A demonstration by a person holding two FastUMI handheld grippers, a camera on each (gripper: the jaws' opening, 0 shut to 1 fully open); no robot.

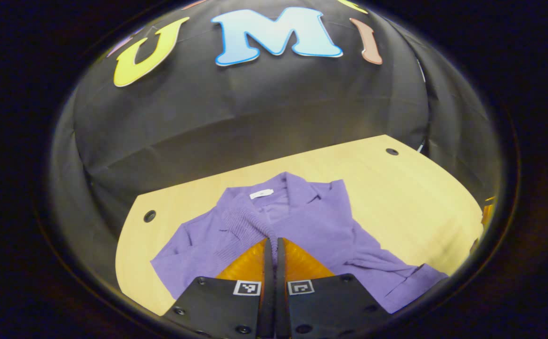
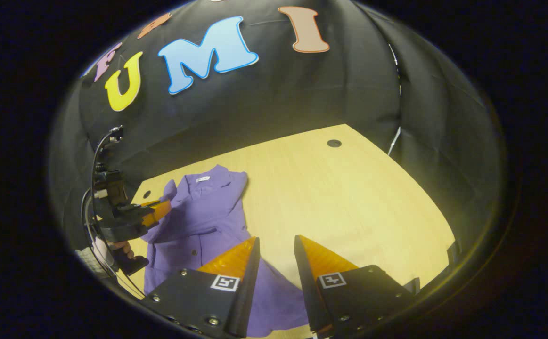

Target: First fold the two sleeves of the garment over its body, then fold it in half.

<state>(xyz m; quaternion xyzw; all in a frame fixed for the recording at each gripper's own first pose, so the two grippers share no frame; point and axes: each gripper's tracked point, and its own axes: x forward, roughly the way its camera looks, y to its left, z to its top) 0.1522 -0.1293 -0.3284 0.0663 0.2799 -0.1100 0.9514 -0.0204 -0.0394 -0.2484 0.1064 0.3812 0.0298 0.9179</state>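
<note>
Purple fabric covers the near-left part of the bench [image 1: 410, 188]: the garment [image 1: 311, 221] lies there with its collar toward the back edge and a small white tag [image 1: 261, 193] showing inside the neck. One sleeve [image 1: 248, 219] is drawn up across the chest toward the collar. In the left gripper view, the left gripper [image 1: 274, 242] has its two fingers pressed together, with that sleeve's ribbed cloth bunched right at the tips; it looks pinched between them. The other sleeve [image 1: 396, 273] trails out flat toward the near right edge of the bench.

In the right gripper view, the right gripper [image 2: 276, 242] hangs over the garment's lower hem, fingers apart, with purple cloth and bare wood visible in the gap between them and nothing held. Farther off in that view, a hand [image 2: 120, 247] holds the left gripper over the garment's left shoulder, cables looping up behind it. Round holes [image 2: 334, 143] sit in the bench's far corners.
</note>
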